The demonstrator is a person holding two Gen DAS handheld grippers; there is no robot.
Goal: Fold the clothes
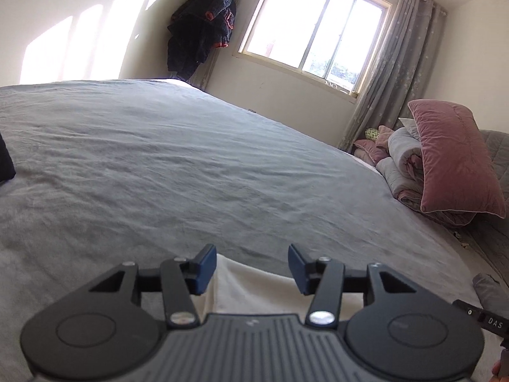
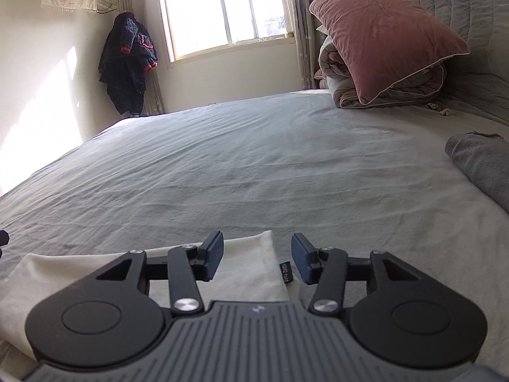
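Note:
A cream-white garment (image 2: 248, 261) lies flat on the grey bed sheet (image 2: 254, 165), with a small dark label at its right edge. My right gripper (image 2: 257, 256) hovers over its far right corner, jaws open, nothing pinched between the pads. In the left wrist view the same white garment (image 1: 251, 283) shows beneath my left gripper (image 1: 252, 265), which is also open and apart from the cloth. Most of the garment is hidden under both gripper bodies.
A pink pillow (image 2: 385, 28) rests on a rolled quilt (image 2: 391, 89) at the headboard. A grey garment (image 2: 483, 165) lies at the right edge of the bed. Dark clothes (image 2: 127, 63) hang in the corner beside the window (image 2: 222, 9). A dark item (image 1: 5, 159) sits at the left.

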